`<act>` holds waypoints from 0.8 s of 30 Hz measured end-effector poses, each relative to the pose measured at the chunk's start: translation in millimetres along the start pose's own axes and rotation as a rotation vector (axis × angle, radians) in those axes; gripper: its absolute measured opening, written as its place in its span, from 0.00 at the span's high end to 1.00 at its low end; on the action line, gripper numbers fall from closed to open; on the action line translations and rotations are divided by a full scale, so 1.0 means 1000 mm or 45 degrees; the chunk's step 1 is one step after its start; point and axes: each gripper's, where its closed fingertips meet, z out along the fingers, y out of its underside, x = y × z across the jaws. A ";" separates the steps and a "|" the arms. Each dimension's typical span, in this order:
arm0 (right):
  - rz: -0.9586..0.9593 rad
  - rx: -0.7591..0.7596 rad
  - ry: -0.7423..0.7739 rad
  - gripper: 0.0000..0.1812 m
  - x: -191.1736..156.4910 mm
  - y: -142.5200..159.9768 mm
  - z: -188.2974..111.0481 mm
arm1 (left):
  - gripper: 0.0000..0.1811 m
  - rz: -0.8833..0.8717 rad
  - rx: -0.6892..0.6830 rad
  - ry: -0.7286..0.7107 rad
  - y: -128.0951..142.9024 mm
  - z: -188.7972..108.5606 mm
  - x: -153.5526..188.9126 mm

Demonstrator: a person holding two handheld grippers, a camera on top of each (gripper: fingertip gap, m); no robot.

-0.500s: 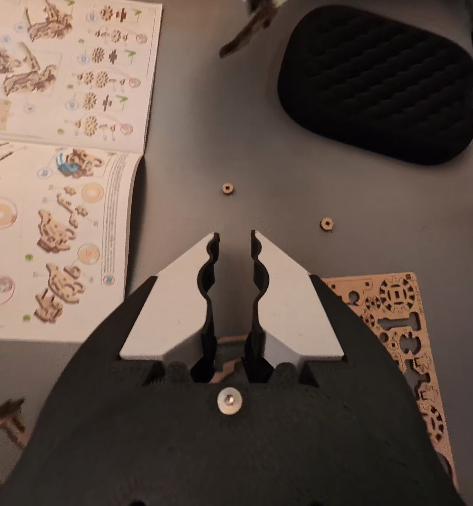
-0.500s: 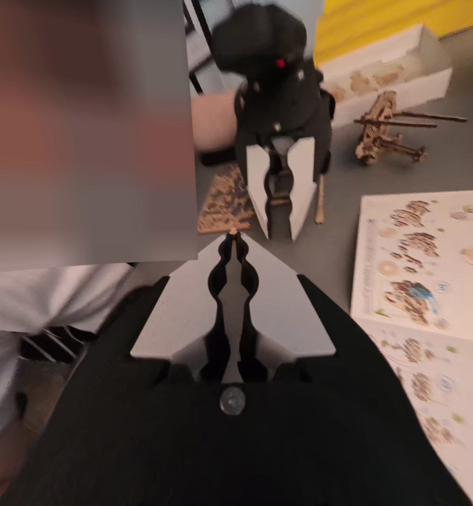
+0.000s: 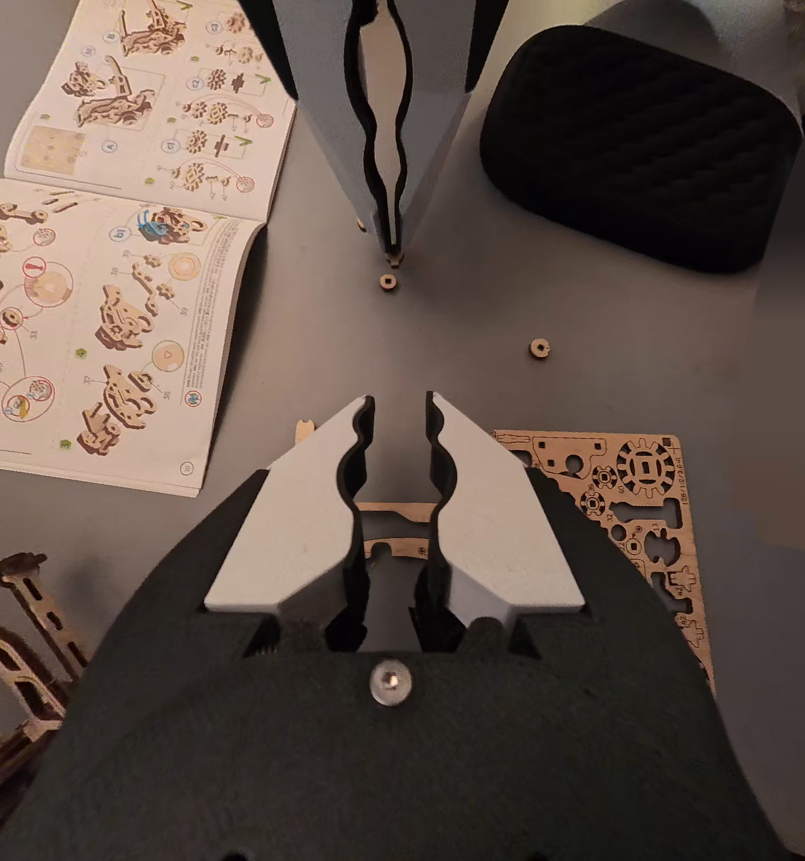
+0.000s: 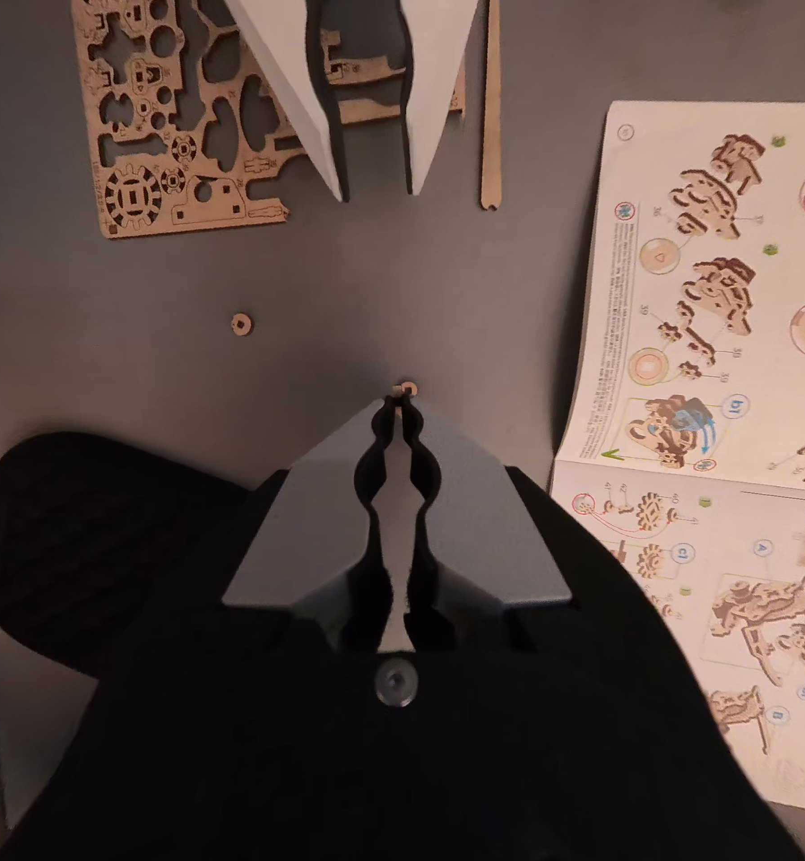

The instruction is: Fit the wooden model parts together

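1. Right gripper point(image 4: 398, 404): pinched closed on a tiny pale wooden peg piece point(image 3: 393, 259), which sticks out past its tips. Centre of right wrist view; upper centre of left wrist view.
2. Peg hangs just above/beside a small round wooden washer with a square hole point(image 3: 388, 282) lying on the grey counter point(image 3: 577, 466). Contact between them: cannot tell.
3. Second matching round wooden washer point(image 3: 540, 349) lies loose, right of centre in left wrist view, well apart from the first.
4. Left gripper point(image 3: 399, 404): fingers spread apart, holding nothing, over the counter.
5. Flat laser-cut plywood parts sheet point(image 3: 643, 484): lower right in left wrist view, partly under the left gripper.
6. Open illustrated instruction booklet point(image 3: 112, 279): upper left there.
7. Black quilted pad point(image 3: 638, 144): upper right.
8. Dark part-built wooden model frame point(image 3: 23, 643): lower left edge.
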 end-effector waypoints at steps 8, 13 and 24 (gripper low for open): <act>0.018 -0.008 -0.049 0.99 0.004 -0.003 0.006 | 0.89 0.000 0.019 0.000 -0.001 -0.001 -0.001; 0.017 -0.014 -0.077 0.99 0.003 -0.002 0.008 | 0.89 -0.002 0.021 -0.003 0.000 -0.002 -0.002; 0.019 -0.032 -0.076 0.99 0.004 0.001 0.012 | 0.89 -0.001 0.023 -0.001 -0.001 -0.002 -0.001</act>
